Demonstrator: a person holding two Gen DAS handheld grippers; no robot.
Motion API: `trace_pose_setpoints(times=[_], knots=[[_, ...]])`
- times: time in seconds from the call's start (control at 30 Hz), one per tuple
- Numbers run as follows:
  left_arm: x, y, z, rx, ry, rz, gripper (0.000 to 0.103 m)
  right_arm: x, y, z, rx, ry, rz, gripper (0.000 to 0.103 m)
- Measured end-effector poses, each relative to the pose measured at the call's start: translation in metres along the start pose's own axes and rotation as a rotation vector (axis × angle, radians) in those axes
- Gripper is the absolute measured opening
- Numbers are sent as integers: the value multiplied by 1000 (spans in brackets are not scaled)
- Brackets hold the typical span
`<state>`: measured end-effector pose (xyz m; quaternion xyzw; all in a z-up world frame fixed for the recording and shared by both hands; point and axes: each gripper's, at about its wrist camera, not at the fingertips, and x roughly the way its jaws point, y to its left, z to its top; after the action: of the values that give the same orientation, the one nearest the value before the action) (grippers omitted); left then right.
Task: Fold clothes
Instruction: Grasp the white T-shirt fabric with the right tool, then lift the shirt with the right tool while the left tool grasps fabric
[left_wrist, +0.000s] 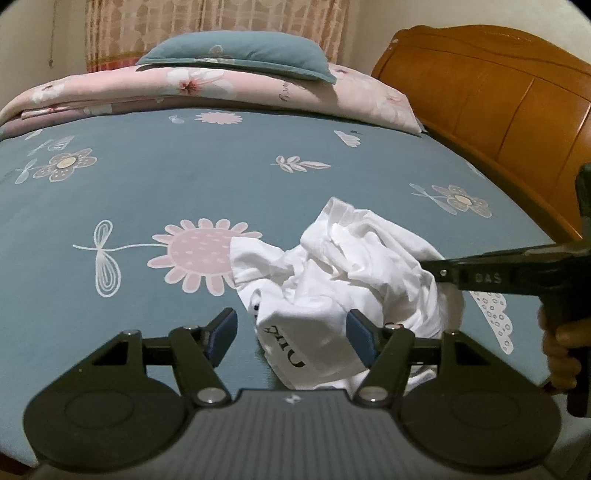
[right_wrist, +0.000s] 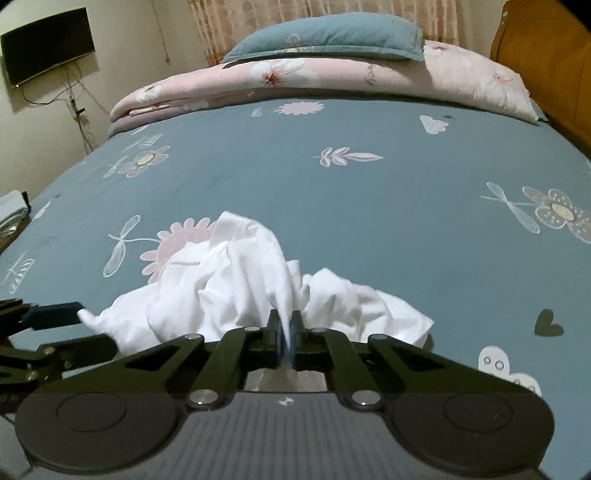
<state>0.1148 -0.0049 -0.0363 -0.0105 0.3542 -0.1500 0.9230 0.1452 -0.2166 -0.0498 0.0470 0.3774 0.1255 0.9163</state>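
A crumpled white garment (left_wrist: 343, 280) with dark lettering lies on the teal flowered bedsheet (left_wrist: 184, 177). My left gripper (left_wrist: 291, 336) stands open at the garment's near edge, one blue pad on each side of a fold. The right gripper (left_wrist: 428, 267) reaches in from the right in the left wrist view, its tip buried in the cloth. In the right wrist view my right gripper (right_wrist: 284, 332) is shut on a pinched ridge of the white garment (right_wrist: 240, 288). The left gripper's blue pad (right_wrist: 55, 314) shows at the far left there.
A folded pink floral quilt (left_wrist: 221, 88) with a teal pillow (left_wrist: 240, 55) on top lies at the far end of the bed. A wooden headboard (left_wrist: 498, 103) runs along the right. A dark screen (right_wrist: 48, 44) hangs on the wall at left. A hand (left_wrist: 561, 347) holds the right gripper's handle.
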Motion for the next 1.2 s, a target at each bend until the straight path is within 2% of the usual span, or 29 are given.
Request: trace_pose_setpoints(times=[0.4,0.57,0.67,0.87,0.97,1.07,1.2], knots=[[-5,-23,7,104,-29,-57,65,-69,-41,-26,-4,-50,-145,4],[-6,-34,12,150,-30,-73,67,-76,-62,-50,37,-6,-221,5],[-9,-41,14,174,-31,-101,67,-76,-76,-64,104,22,-232,5],[-15,-56,18,225,-34,-158,68,-67,-83,-84,137,82,-319,5],[-18,-65,20,257,-33,-183,70,-62,-84,-87,151,106,-347,8],[-16,-71,23,266,-17,-228,71,-71,-83,-87,156,75,-338,19],[-10,-74,27,232,17,-277,71,-86,-87,-81,143,16,-338,20]])
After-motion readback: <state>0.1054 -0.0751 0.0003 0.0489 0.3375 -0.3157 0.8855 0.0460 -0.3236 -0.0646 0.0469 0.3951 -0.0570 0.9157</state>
